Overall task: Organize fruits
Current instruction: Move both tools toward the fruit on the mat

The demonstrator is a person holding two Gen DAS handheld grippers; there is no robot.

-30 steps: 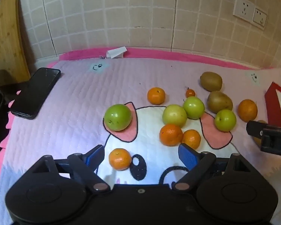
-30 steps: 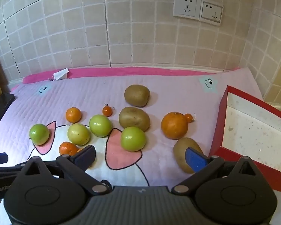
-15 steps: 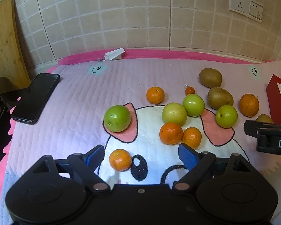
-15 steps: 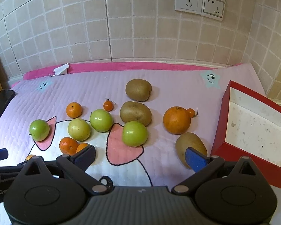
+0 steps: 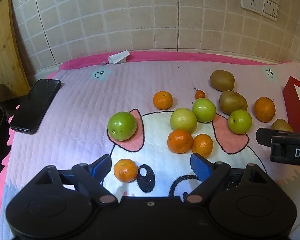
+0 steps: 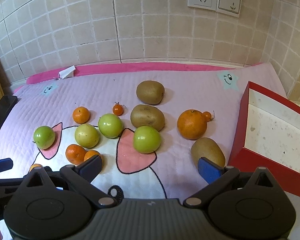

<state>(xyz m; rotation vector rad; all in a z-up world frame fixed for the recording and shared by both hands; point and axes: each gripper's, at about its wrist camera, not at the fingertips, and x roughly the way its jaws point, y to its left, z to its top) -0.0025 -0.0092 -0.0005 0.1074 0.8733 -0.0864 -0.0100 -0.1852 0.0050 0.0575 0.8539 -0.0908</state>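
Loose fruit lies on a pink cartoon mat [image 5: 74, 116]. Several green apples, such as one at the left [image 5: 122, 125] and one at the centre [image 6: 147, 139], mix with mandarins [image 5: 179, 141], three kiwis [image 6: 147, 116] and a large orange [image 6: 192, 124]. My left gripper [image 5: 151, 166] is open and empty, with a small mandarin [image 5: 126, 170] just ahead between its fingers. My right gripper [image 6: 149, 167] is open and empty, low over the mat, with a kiwi [image 6: 208, 152] by its right finger. A red box [image 6: 274, 132] with a white inside stands at the right.
A black phone [image 5: 37, 106] lies at the mat's left edge by a wooden board [image 5: 2, 50]. A folded white paper [image 5: 119, 58] sits at the back by the tiled wall. Two small cherry tomatoes [image 6: 118, 109] lie among the fruit.
Both views have shifted slightly, as if the grippers lifted and tilted a little. No fruit has moved and both grippers stay open.
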